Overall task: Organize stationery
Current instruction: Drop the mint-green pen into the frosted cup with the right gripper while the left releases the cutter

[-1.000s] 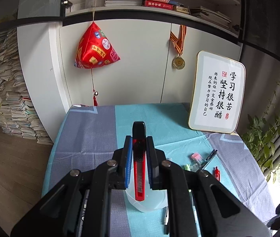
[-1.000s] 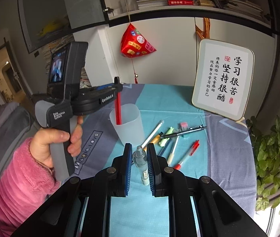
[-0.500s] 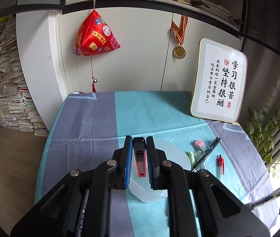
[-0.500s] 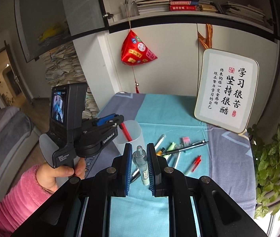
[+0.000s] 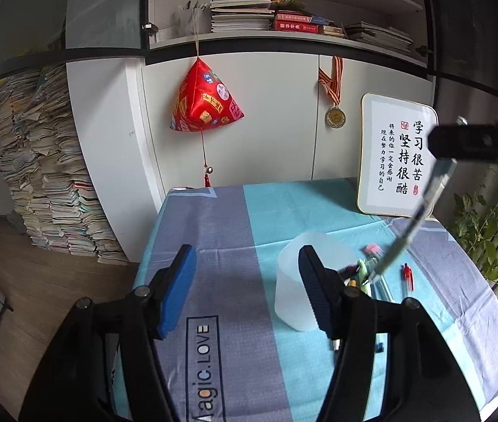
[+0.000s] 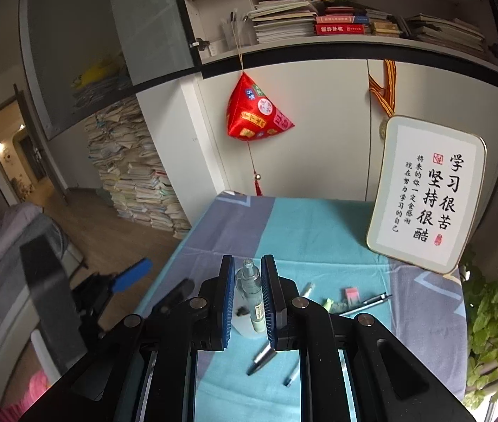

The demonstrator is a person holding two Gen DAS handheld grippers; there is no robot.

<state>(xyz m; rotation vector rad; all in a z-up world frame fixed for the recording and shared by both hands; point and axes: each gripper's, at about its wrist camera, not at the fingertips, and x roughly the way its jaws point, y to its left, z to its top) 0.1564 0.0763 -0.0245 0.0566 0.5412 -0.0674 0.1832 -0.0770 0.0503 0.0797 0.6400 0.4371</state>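
A translucent cup (image 5: 289, 281) stands on the tablecloth, partly behind my left gripper's right finger. My left gripper (image 5: 245, 288) is just left of the cup; its jaws are opening and nothing is between them. My right gripper (image 6: 248, 281) is shut on a clear pen with a pale green barrel (image 6: 250, 297), held above the cup (image 6: 243, 328). In the left wrist view that pen (image 5: 414, 221) hangs tip down from the right gripper (image 5: 456, 144), over the loose pens (image 5: 372, 274). A small dark tip shows inside the cup. The left gripper (image 6: 150, 285) appears at the left in the right wrist view.
Several pens, a pink eraser (image 6: 351, 293) and a mechanical pencil (image 6: 365, 304) lie right of the cup. A framed calligraphy board (image 5: 395, 156) leans at the back right, with a plant (image 5: 488, 239) beyond the table's right edge. The table's left edge drops to a wooden floor.
The left gripper let go of the red utility knife at the cup, opened and drew back to the left. The right gripper rose with its pen and moved over the cup.
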